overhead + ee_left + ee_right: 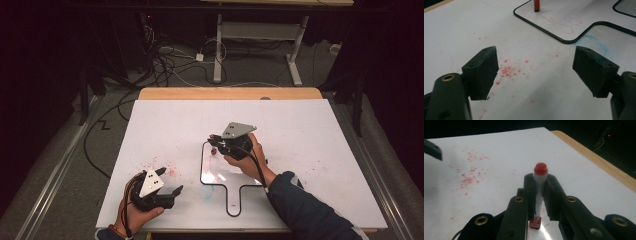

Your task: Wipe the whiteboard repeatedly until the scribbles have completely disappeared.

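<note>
My right gripper (218,145) is clamped tight on the red marker (539,192), both jaws pressing its pale barrel, red end cap poking out above them in the right gripper view and the red tip down by the board. From the high view, that marker (214,150) stands near the upper left corner of the small whiteboard (235,210), at about 12 o'clock from the board's handle. In the left gripper view I can see the marker tip (536,5) on the whiteboard (564,40) with red scribbles beside it and a blue smear (594,41) at 4 o'clock from them. My left gripper (170,187) sits at 8 o'clock from the board, jaws spread wide with nothing between them, over red specks (507,71) on the white table sheet (310,130).
</note>
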A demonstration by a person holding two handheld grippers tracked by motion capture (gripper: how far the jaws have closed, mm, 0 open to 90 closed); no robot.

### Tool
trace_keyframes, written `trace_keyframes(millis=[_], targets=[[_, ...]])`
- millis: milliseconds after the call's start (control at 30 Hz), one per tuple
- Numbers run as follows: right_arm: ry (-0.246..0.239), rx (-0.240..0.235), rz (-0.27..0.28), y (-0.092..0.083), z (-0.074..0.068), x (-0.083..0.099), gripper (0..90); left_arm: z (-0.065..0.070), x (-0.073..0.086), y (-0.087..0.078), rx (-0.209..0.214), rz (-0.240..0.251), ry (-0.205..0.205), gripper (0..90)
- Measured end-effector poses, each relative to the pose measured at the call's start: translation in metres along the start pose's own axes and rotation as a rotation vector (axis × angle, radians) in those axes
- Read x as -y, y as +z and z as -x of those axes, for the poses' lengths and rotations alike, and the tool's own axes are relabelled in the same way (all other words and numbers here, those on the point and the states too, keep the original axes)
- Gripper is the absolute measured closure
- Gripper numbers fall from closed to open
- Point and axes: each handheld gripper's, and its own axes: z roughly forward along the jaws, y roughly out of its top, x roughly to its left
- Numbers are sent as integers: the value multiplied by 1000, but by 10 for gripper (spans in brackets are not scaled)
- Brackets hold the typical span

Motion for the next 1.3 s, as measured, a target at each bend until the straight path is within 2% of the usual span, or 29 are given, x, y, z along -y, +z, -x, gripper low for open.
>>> trace_keyframes(millis=[67,167,267,367,467,533,667,767,967,1067,1167,1300], targets=[[9,-34,3,-6,-5,2,820,0,0,0,2,-4,-2,197],[-6,-69,-3,-13,-13,4,820,0,0,1,8,-7,-2,197],[-37,-68,-6,-13,-16,3,821,2,-1,2,4,-3,-1,197],[-66,-20,-2,-5,-7,1,821,3,-2,3,9,-4,4,197],[-33,21,0,3,10,1,821,2,-2,4,15,-11,6,197],[-33,47,-5,7,17,0,821,2,-1,5,16,-12,8,197],[-19,50,3,10,19,0,821,0,-1,4,20,-9,2,197],[2,-7,5,6,13,-1,821,1,-1,3,21,-3,3,197],[-44,-113,25,-9,-19,4,820,1,-1,3,22,-4,6,197],[-89,-140,30,-14,-30,4,821,2,-2,3,23,-7,9,197],[-108,-116,41,-10,-26,4,821,3,-2,4,26,-6,11,198],[-88,-40,50,1,-7,5,820,3,-2,4,28,-5,11,197]])
